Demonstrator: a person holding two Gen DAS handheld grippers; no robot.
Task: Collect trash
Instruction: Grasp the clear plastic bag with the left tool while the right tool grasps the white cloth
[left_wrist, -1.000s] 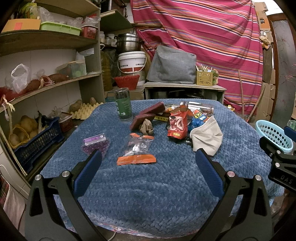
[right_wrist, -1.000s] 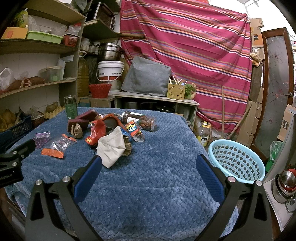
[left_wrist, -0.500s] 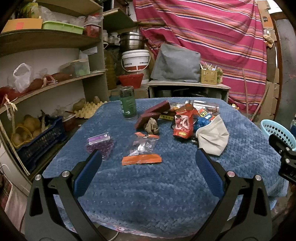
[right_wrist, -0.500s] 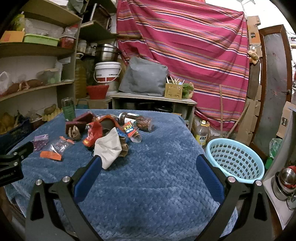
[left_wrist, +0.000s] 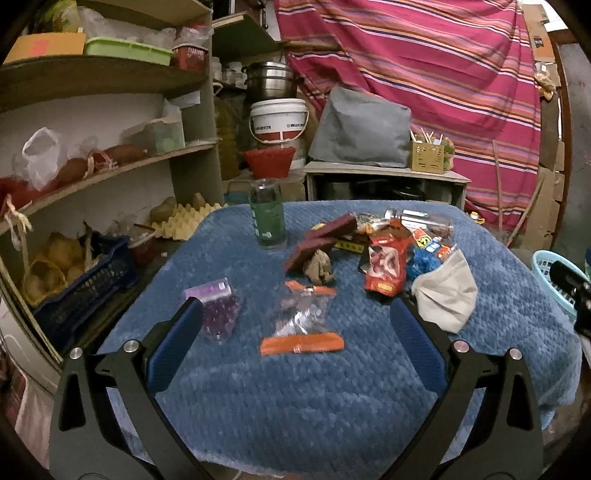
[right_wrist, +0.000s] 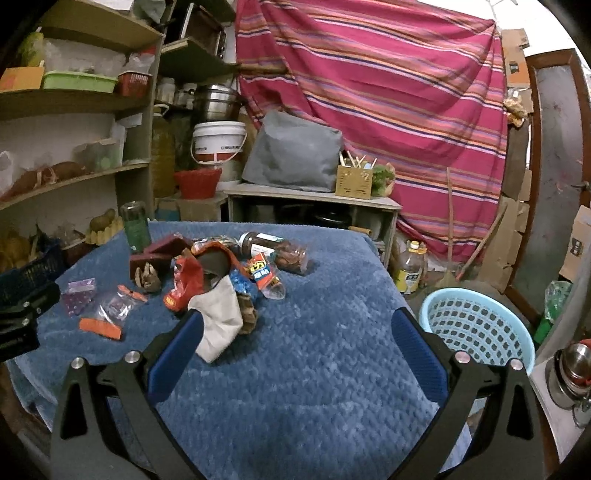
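Trash lies on a blue blanket-covered table (left_wrist: 295, 398): a clear bag with orange header (left_wrist: 301, 325), a purple bead bag (left_wrist: 218, 314), a red snack wrapper (left_wrist: 384, 269), a crumpled white cloth (left_wrist: 445, 295), a crumpled brown paper (left_wrist: 319, 266) and a green bottle (left_wrist: 266, 214). My left gripper (left_wrist: 295, 328) is open and empty, above the near table, short of the clear bag. My right gripper (right_wrist: 295, 332) is open and empty, with the white cloth (right_wrist: 219, 321) beside its left finger. A light blue basket (right_wrist: 476, 328) stands right of the table.
Curved shelves (left_wrist: 103, 173) with sacks and a dark blue crate (left_wrist: 81, 288) stand at the left. A low cabinet (right_wrist: 310, 206) with a grey bag stands behind the table before a striped curtain. Steel pots (right_wrist: 572, 373) sit at the far right.
Both grippers have drifted slightly left and forward over the table; the trash appears a little nearer. Both stay open and empty.
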